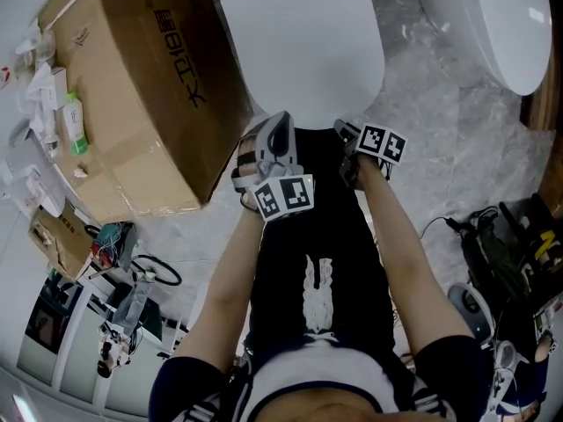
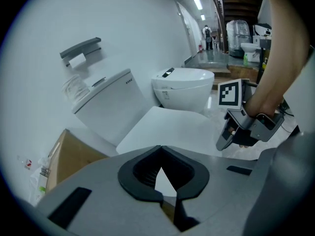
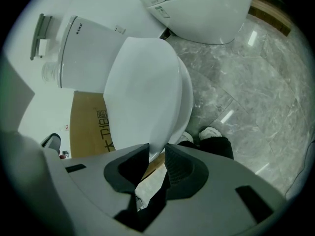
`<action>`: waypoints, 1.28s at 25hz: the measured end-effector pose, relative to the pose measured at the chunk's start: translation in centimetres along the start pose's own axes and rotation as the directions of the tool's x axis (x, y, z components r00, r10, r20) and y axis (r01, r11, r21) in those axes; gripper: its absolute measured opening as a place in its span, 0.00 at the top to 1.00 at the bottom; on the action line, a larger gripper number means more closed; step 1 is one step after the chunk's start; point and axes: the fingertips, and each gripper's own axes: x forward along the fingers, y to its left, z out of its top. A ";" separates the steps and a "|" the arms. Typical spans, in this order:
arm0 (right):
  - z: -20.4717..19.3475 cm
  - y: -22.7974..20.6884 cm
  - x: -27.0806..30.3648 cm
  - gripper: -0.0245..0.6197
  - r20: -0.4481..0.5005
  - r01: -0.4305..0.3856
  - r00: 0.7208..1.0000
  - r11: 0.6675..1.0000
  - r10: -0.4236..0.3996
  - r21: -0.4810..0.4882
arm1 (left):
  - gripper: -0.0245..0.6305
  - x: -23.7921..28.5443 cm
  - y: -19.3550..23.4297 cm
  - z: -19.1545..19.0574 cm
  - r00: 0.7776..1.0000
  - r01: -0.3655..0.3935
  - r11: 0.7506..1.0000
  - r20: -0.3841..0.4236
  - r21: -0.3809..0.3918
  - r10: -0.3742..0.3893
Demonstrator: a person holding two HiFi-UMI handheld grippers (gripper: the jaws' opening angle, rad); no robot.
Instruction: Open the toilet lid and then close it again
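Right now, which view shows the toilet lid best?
The right gripper view: most of the toilet lid, raised off the bowl, edge in the right claw. The head view hides its front edge; the left gripper view shows only part.

The toilet lid looks like smooth white plastic with a soft sheen. Left of it, the cardboard box is matt brown. The floor looks like grey veined stone, polished and reflective. The far toilet is glossy white.
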 end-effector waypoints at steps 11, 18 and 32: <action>0.4 -2.2 2.1 0.83 -0.002 0.046 0.999 0.999 -0.046 0.027 | 0.95 1.0 -1.1 -0.8 1.000 0.022 1.000 -0.001 0.000 -0.022; 0.6 -3.2 3.2 0.83 -0.033 0.117 0.993 0.990 -0.115 0.079 | 0.95 1.4 -1.2 0.1 0.999 0.039 0.999 0.019 0.002 -0.039; 0.4 -3.8 3.4 0.82 -0.203 0.324 0.924 0.945 -0.325 -0.037 | 0.95 2.4 -0.1 0.1 0.998 0.062 0.998 0.002 0.013 -0.062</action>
